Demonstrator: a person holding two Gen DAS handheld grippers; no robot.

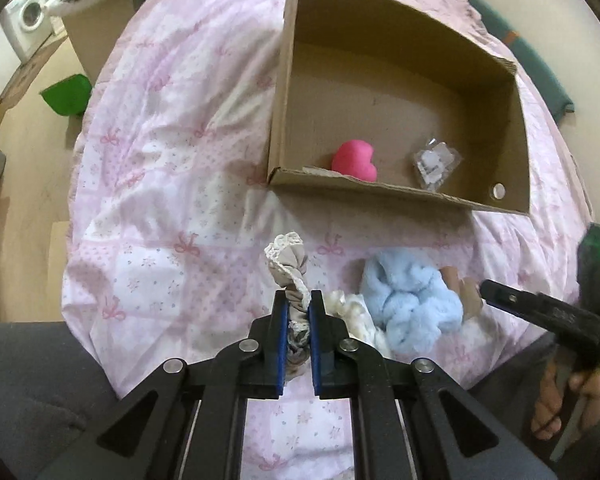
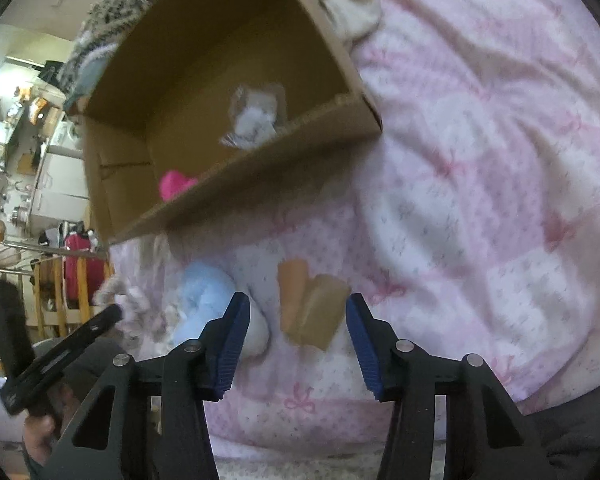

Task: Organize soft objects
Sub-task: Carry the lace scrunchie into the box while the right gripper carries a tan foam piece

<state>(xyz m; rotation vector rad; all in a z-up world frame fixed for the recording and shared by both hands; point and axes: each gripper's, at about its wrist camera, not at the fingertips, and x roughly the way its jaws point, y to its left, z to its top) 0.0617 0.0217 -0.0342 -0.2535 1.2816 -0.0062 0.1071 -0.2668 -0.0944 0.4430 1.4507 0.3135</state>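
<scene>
Your left claw (image 1: pixel 298 312) is clamped on a grey cloth scrunchie with lace trim (image 1: pixel 290 276), its blue pads pressed together around the bunched fabric, and the piece appears lifted just clear of the pink quilted bed (image 1: pixel 160 184). So the step in hand looks like a carry: this item is gripped and the cardboard box (image 1: pixel 284 80) lies ahead and slightly right, its near wall low and ragged at the torn edge.

Your right claw (image 2: pixel 298 320) stands wide apart and holds nothing; it hangs over two tan pieces (image 2: pixel 310 312) that look like flat, stiff-edged sponge or felt, one more orange than the other.

Inside the box sit a pink heart-shaped cushion (image 1: pixel 355 160), plump and smooth, and a clear crinkly plastic packet (image 1: pixel 436 164) with something white in it. On the bed near your claws remain a fluffy pale blue bundle (image 1: pixel 408 300), loose and fuzzy, and a cream satin-like piece (image 1: pixel 356 312) touching it.

The next move likely calls for raising the scrunchie over the near wall, then releasing above bare cardboard beside the heart. The limp lace may cling to the ridged pads, so open fully. The right view is blurred, so judge its aim with care.
</scene>
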